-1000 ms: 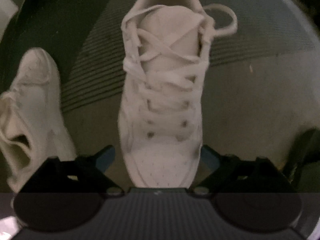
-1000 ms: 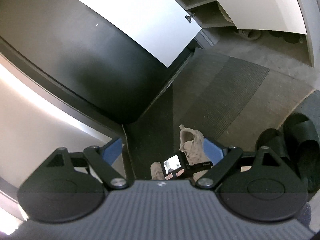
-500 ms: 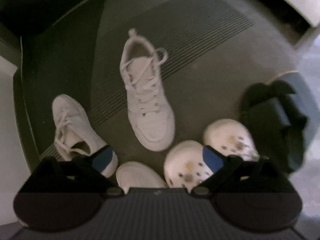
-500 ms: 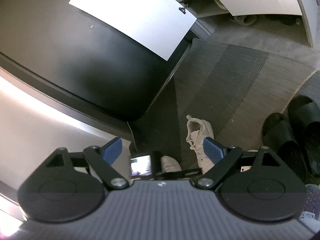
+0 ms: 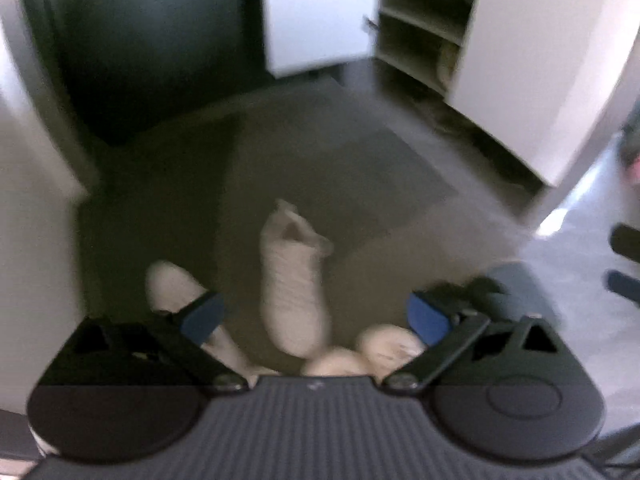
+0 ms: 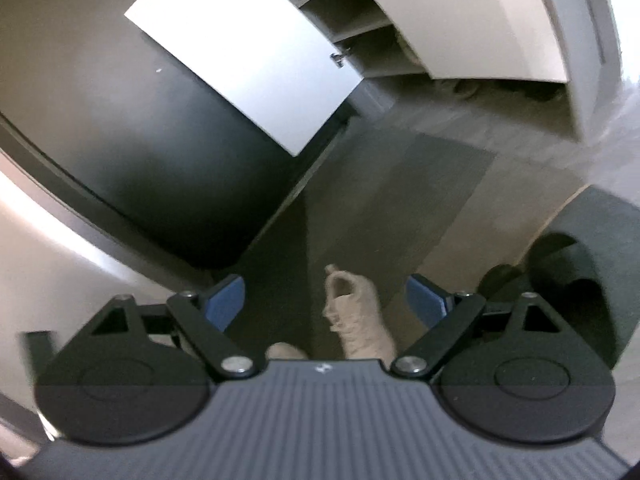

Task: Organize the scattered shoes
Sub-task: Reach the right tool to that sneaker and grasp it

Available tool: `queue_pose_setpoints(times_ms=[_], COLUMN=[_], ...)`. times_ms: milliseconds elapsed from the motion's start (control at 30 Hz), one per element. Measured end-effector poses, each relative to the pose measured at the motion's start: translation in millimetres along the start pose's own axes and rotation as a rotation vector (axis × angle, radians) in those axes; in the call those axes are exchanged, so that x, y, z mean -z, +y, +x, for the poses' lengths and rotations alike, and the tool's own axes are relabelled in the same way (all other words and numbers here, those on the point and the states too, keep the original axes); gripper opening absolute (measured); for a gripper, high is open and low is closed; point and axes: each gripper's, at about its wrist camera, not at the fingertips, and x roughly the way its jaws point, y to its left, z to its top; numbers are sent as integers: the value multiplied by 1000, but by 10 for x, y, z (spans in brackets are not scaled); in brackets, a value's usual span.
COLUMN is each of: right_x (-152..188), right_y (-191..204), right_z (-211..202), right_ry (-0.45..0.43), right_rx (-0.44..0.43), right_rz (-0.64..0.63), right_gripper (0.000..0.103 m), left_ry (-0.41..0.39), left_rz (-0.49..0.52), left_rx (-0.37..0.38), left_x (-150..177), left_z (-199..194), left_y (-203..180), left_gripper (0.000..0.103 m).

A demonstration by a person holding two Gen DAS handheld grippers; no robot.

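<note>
- My left gripper is high over the floor, its jaws opening with nothing between them; my right gripper is also spread and empty.
- The white laced sneaker lies on the grey mat, toe toward me; its likely mate lies just left of it, partly behind my left finger.
- I judge I am between shoes: nothing has been picked yet, and the open shoe cabinet looks like the destination.
- Next I must drop to one shoe and straddle its sides squarely before closing.
- Only the left view shows the two pale rounded clogs; only the right shows the black slides clearly.
</note>
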Motion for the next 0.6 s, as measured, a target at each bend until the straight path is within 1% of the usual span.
queue_pose_setpoints(times_ms=[33,67,100,133,200,300,367,400,500,533,567,600], right_x=[13,27,78,129,191,282,309,319,498,583,675,737], right_y=[27,54,129,205,279,428,604,668,1128,1250,1368,1402], right_z=[6,13,21,30,54,153,295,327,608,744,922,1020], right_ry=[10,19,36,52,78,127,171,178,183,194,202,204], right_rx=[-3,-6,-15,-23,-52,-100,-138,-143,-156,-163,-170,-177], right_rz=[-17,-33,-83,-132,-173,-248,-369,-419,-859,-1018,-1189,-1278], right_gripper=[90,90,90,90,90,90,90,90,90,89,89,89], left_ry=[-26,-72,-98,-113,-135,-182,-195,-195,-182,-180,-189,-203], left_rz=[-32,-109,-153,-180,-246,-264,-267,-271,-336,-360,-378,-394], left_rx=[-8,-14,-16,-16,7,-6,-19,-21,21,35,35,28], left_x=[-20,-27,-27,-27,-46,-78,-79,-80,-77,-74,-64,-53], left_z=[-94,-235,-324,-388,-520,-659,-667,-675,-687,-687,-691,-698], left_y=[70,194,260,299,404,465,513,535,700,763,828,892], left_gripper=[102,102,102,102,102,102,102,102,102,102,103,103])
